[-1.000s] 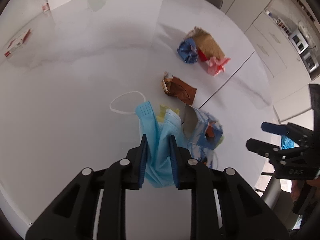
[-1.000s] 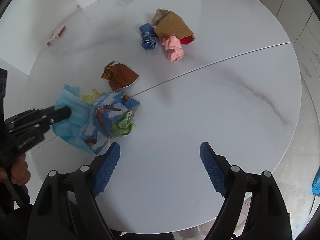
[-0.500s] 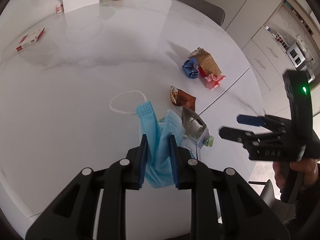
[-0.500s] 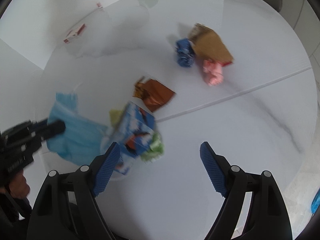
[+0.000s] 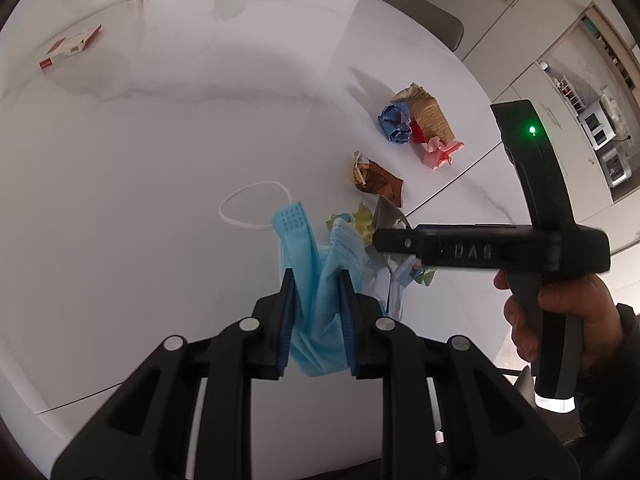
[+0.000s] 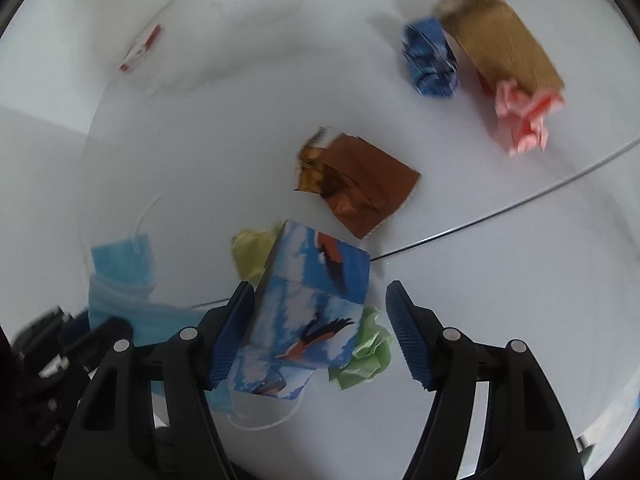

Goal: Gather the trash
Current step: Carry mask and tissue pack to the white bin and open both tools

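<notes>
Left gripper (image 5: 316, 320): fingers pinched on a blue face mask (image 5: 320, 280), which bunches up between the pads and hangs below them. One white ear loop (image 5: 248, 208) of the mask lies on the white marble surface (image 5: 160, 160).

Right gripper (image 6: 320, 332): fingers spread and closing, straddling a blue carton printed with clouds and birds (image 6: 312, 308). The left finger sits just beside the carton's edge; contact cannot be told through the blur. The right finger stands clear of it. Seen from the left wrist, this gripper is held in a hand (image 5: 560, 320) and reaches in over the pile from the right.

Trash on the surface:
- Yellow paper wad (image 6: 256, 252) behind the carton, touching it.
- Green paper wad (image 6: 364, 352) at the carton's right side, under the gap to the right finger.
- Brown foil wrapper (image 6: 360, 184) farther out, apart from the carton.
- Far cluster, well apart: blue crumpled wad (image 6: 430, 62), brown paper bag (image 6: 500, 44), pink paper wad (image 6: 520, 120), all touching.

A small red-and-white box (image 5: 70, 46) lies near the far left rim.
</notes>
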